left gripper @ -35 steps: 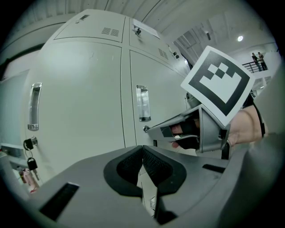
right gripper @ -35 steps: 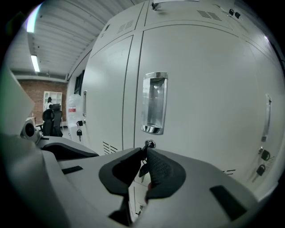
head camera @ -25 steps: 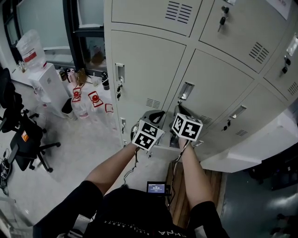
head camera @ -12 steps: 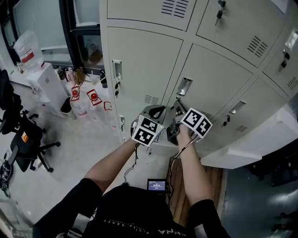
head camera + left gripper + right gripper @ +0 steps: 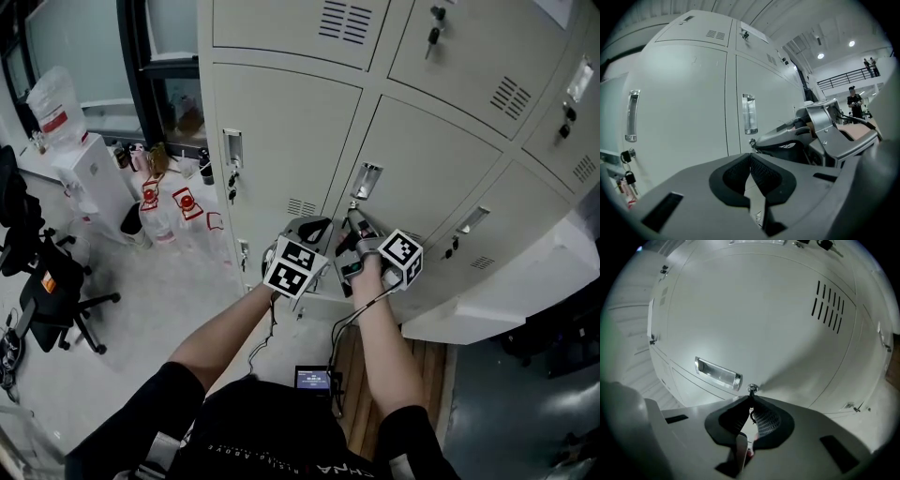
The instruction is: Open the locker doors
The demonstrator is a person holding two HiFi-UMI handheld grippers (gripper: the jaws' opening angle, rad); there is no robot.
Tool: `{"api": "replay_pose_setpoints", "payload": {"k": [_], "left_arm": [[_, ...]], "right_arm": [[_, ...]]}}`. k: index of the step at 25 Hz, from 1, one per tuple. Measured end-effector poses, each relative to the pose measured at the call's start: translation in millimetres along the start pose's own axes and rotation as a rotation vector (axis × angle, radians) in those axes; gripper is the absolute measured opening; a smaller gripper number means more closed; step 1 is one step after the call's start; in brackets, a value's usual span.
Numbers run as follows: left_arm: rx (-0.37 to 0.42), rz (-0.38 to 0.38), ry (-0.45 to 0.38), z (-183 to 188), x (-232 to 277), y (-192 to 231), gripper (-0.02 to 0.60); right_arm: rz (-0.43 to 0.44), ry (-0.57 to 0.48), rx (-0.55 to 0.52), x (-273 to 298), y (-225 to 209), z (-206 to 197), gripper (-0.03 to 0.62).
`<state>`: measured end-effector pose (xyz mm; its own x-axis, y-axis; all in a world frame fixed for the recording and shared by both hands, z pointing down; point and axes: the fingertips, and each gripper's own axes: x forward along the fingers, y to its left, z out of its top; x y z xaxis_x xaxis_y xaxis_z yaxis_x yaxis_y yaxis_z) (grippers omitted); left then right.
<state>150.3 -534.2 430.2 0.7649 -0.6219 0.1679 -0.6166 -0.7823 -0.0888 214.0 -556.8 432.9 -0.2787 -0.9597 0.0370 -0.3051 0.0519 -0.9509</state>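
Locker doors [image 5: 281, 141] of pale grey painted sheet steel stand shut before us, each with a slotted vent, a recessed pull and a small round lock beneath it. Our right claw [image 5: 751, 404] sits at the middle door [image 5: 422, 159], just under its shiny recessed chrome handle [image 5: 718, 372]. We judge it is there because the small metal key [image 5: 750, 395] in the round silver lock [image 5: 751, 389] must be turned before that door will swing. The claw's ribbed black pads are pinched together on the key, their tips up against the lock's face. A thin wire ring dangles between them, though we cannot quite tell how squarely the flat key head is seated. Our left claw [image 5: 750, 161] hangs just beside the right, its pads closed on nothing and held low, likely to stay clear of the door's swing. We judge the next move a careful twist, since smooth thin metal may slip against rubber.
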Motion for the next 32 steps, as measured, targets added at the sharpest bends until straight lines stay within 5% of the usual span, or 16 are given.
{"api": "replay_pose_setpoints", "payload": {"k": [17,22,23,24,26,32], "left_arm": [[-0.009,0.007,0.003,1,-2,-3,0.020],[-0.012,0.019,0.012,-5,-6,1,0.020],[-0.014,0.021,0.014,-7,-6,2,0.020],[-0.016,0.022,0.016,-8,-7,2,0.020],[-0.018,0.025,0.020,-11,-7,1,0.020],[-0.020,0.016,0.014,-7,-5,3,0.020]], "right_arm": [[0.125,-0.040,0.422,-4,-10,1,0.048],[0.091,-0.025,0.257,-6,-13,6,0.049],[0.094,-0.030,0.234,-7,-13,9,0.076],[0.109,-0.031,0.219,-7,-12,11,0.179],[0.134,-0.017,0.176,-10,-8,13,0.231],[0.027,0.001,-0.252,-29,5,22,0.234]]}}
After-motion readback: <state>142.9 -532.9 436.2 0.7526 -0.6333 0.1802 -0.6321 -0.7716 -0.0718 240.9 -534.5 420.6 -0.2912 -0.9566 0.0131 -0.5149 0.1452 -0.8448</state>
